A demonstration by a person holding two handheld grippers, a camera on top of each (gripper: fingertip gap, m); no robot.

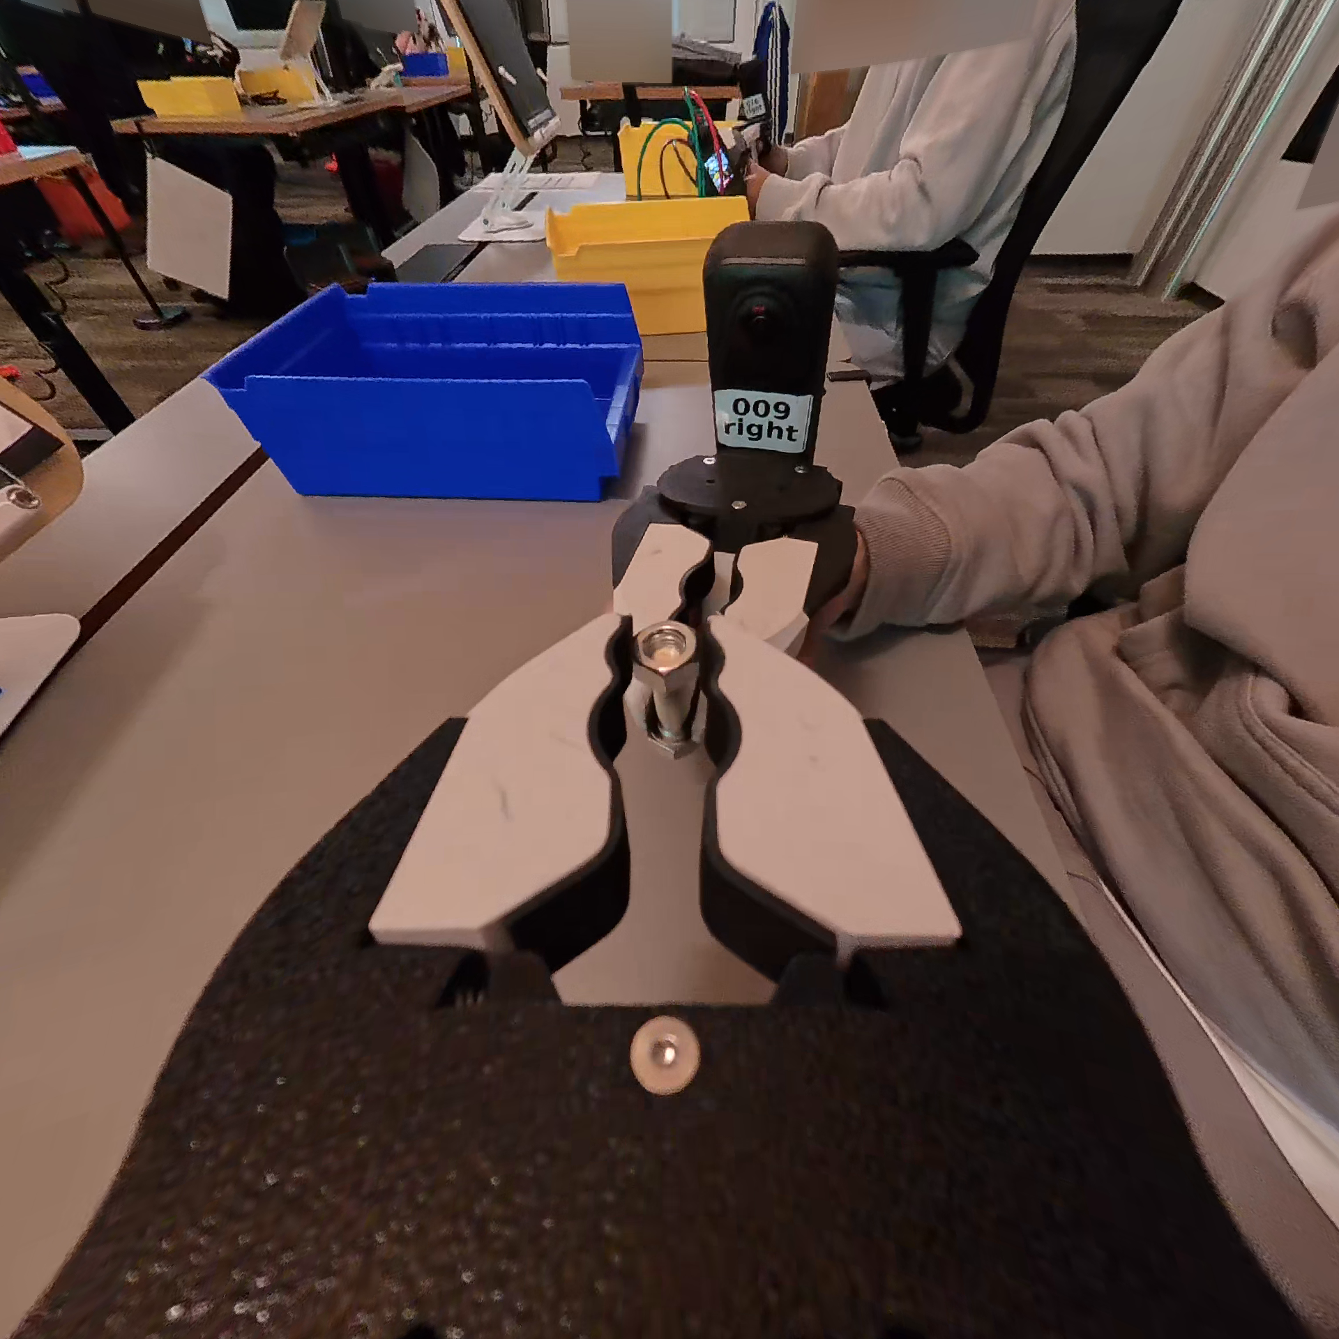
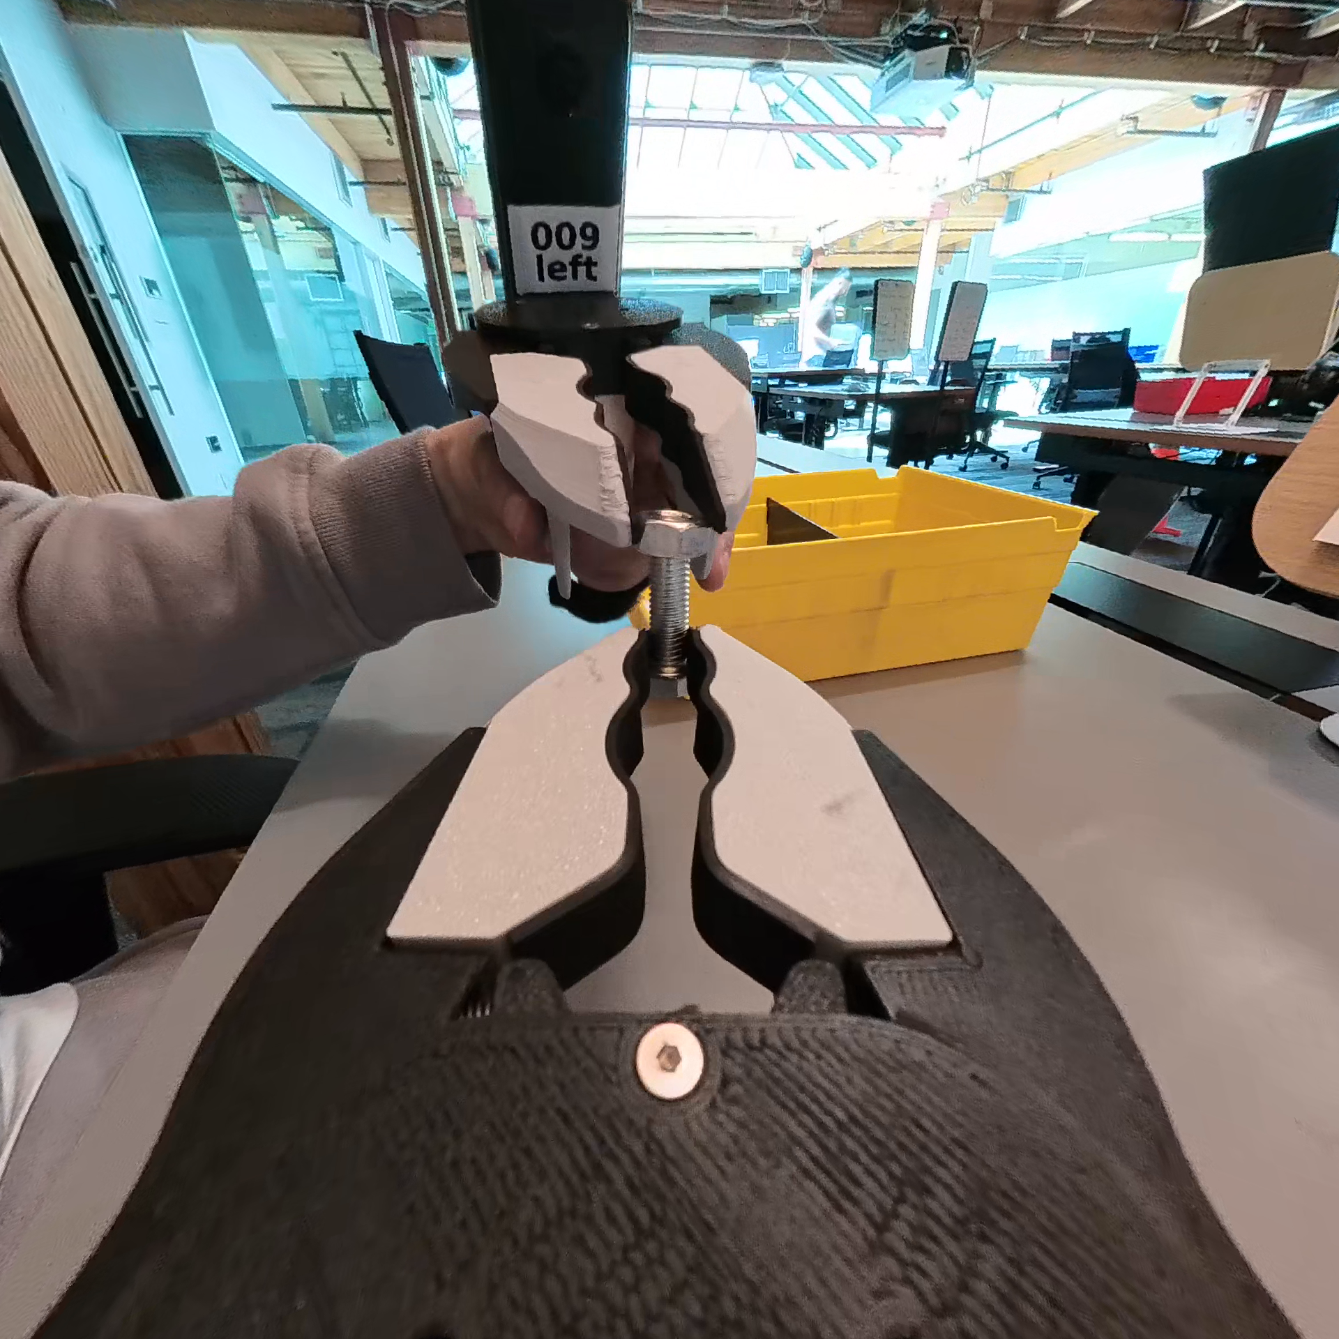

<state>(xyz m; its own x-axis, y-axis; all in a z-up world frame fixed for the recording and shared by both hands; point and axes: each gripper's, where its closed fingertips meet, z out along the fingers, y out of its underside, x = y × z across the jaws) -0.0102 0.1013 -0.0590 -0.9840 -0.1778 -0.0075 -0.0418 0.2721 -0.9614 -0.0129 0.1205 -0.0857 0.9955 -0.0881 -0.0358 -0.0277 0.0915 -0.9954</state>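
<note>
Steel bolt (image 2: 668, 616) upright; left gripper (image 1: 663, 656) clamping its nut (image 1: 663, 656), right gripper (image 2: 670, 656) its shank.

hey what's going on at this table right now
A person holds a two-finger tool in each hand over a grey table. The left tool grips a hex nut at the top of an upright steel bolt. The right tool clamps the bolt's threaded shaft lower down, just above its head. A blue bin sits beyond the left tool and a yellow bin stands behind the bolt.
</note>
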